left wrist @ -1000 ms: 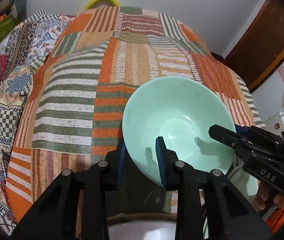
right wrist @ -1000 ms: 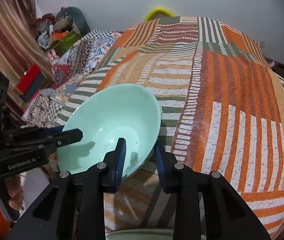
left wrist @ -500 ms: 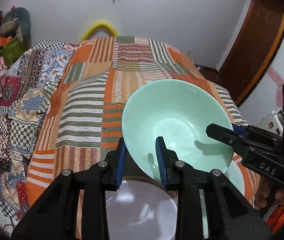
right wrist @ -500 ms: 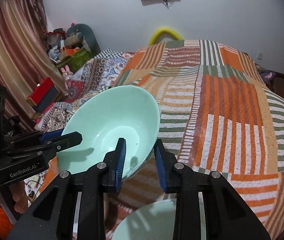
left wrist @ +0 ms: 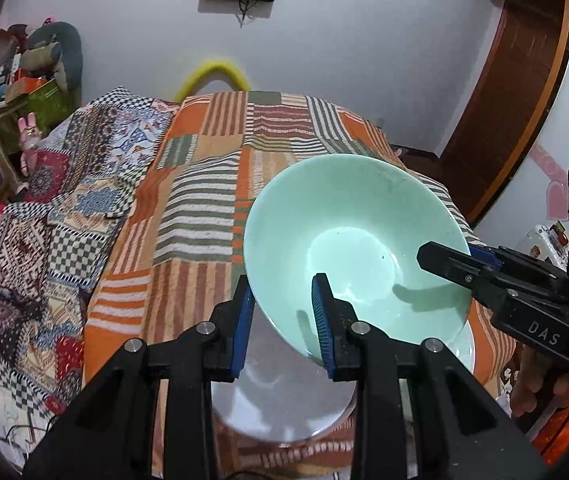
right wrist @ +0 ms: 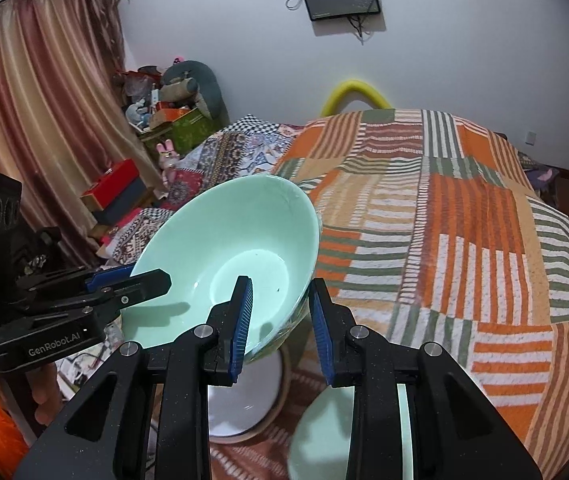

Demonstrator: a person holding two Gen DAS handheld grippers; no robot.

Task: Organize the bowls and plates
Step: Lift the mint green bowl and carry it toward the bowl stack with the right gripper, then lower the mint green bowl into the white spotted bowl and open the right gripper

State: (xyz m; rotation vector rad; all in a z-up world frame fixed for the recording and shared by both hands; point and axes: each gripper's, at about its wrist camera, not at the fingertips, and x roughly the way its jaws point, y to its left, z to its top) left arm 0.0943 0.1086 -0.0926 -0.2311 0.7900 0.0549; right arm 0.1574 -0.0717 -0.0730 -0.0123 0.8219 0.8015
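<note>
Bowl: I see pale mint green inside, glossy.
Gripper pads: I see blue on black fingers.
Plate: I read it as white.
Second dish: I see mint green with a white rim.
Bedspread: I see patchwork of orange, olive, tan and white stripes.
Quilt: I see checks and geometric prints in black, white, red, blue.
Curtain: I see dusky pink.
Wall: I see white.

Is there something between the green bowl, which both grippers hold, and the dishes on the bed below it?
Nothing visible. The green bowl hangs tilted in the left gripper and right gripper. Under it lie a white plate and another green dish on the striped bedspread, with only open air between.
</note>
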